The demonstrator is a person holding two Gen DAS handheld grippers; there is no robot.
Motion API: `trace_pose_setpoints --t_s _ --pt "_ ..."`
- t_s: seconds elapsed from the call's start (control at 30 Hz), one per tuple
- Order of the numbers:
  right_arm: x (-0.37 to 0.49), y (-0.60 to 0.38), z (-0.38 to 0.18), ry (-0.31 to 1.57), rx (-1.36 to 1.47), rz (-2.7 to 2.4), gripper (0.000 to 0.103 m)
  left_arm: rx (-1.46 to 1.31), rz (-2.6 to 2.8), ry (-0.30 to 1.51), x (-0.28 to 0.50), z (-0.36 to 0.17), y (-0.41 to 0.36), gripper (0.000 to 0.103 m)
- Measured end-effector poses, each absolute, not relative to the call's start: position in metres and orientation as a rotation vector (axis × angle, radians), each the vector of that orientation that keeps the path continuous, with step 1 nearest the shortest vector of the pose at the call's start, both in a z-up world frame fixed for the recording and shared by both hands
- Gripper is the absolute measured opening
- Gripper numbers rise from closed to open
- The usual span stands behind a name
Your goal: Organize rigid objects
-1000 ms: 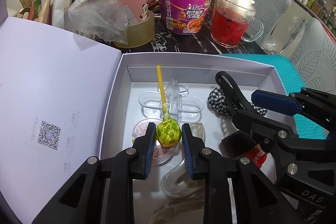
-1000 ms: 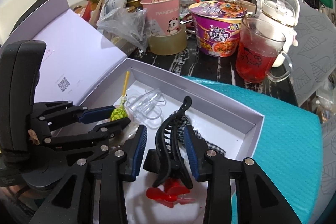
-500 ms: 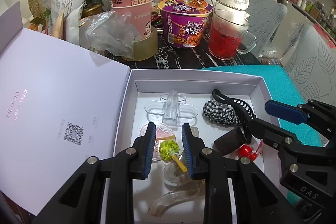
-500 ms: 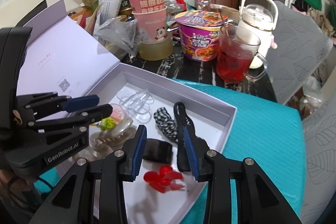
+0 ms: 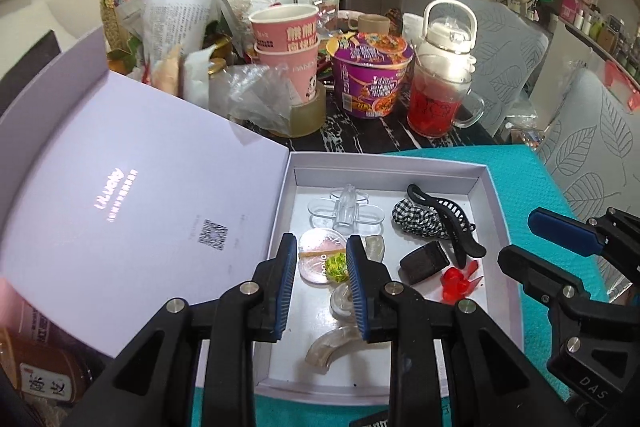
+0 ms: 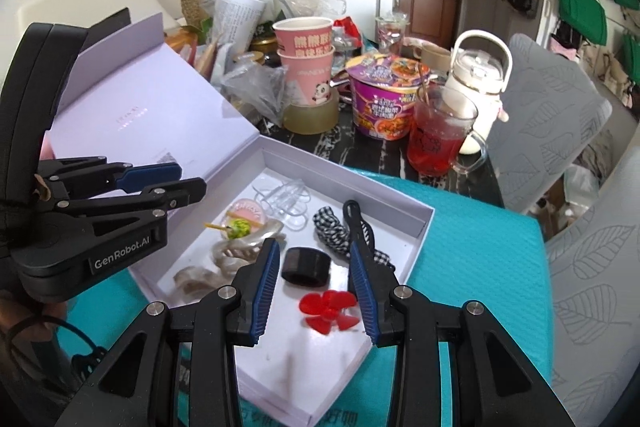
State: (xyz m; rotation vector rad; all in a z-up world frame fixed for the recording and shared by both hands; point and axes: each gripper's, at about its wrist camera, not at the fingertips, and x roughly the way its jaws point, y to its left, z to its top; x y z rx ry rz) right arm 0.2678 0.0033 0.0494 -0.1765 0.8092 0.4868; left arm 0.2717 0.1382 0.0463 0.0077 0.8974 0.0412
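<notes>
Both hang above the open white cardboard box (image 5: 494,211). The left hand-held gripper (image 5: 322,281) stands apart, the green-wrapped yellow-stick lollipop (image 5: 335,264) lying below between its fingers. The right hand-held gripper (image 6: 316,291) is apart too, over the black cylindrical clip (image 6: 306,266).

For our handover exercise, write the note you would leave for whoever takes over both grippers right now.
Left gripper: open, empty, above the box.
Right gripper: open, empty, also above it.
In the box: lollipop on a pink disc, clear clip, black claw clip, checked scrunchie, black block, red fan.
Done: everything visible is boxed.
Left: perhaps close the lid.
</notes>
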Motion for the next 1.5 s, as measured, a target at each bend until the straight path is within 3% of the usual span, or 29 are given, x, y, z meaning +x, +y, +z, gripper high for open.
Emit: trace_pose_setpoints --t_s 0.3,0.4,0.43,0.53,0.57,0.67,0.83,0.87,0.93,1.5 --pt "0.224 -0.003 0.089 0.718 -0.194 0.484 0.041 0.009 0.058 0.811 0.226 0.089 0.134 0.025" --pt "0.208 -0.009 0.1 0.686 -0.201 0.471 0.048 0.003 0.068 0.79 0.205 0.097 0.134 0.026" --pt "0.201 -0.011 0.104 0.672 -0.202 0.474 0.049 0.002 0.074 0.783 0.198 0.099 0.135 0.035" --pt "0.183 -0.016 0.112 0.641 -0.21 0.474 0.055 -0.005 0.075 0.745 0.176 0.106 0.135 0.096" --pt "0.176 -0.017 0.115 0.631 -0.215 0.472 0.058 -0.003 0.081 0.728 0.167 0.108 0.135 0.101" --pt "0.155 -0.02 0.12 0.608 -0.228 0.467 0.069 0.01 0.1 0.708 0.145 0.112 0.134 0.101" --pt "0.119 -0.024 0.123 0.578 -0.225 0.456 0.072 0.025 0.111 0.693 0.106 0.112 0.132 0.101" --pt "0.113 -0.024 0.123 0.579 -0.222 0.454 0.084 0.03 0.123 0.69 0.097 0.112 0.13 0.101" --pt "0.097 -0.025 0.122 0.563 -0.22 0.44 0.093 0.025 0.126 0.685 0.084 0.11 0.131 0.101" --pt "0.024 -0.033 0.086 0.607 -0.13 0.351 0.097 -0.053 0.09 0.665 -0.004 0.076 0.129 0.101"
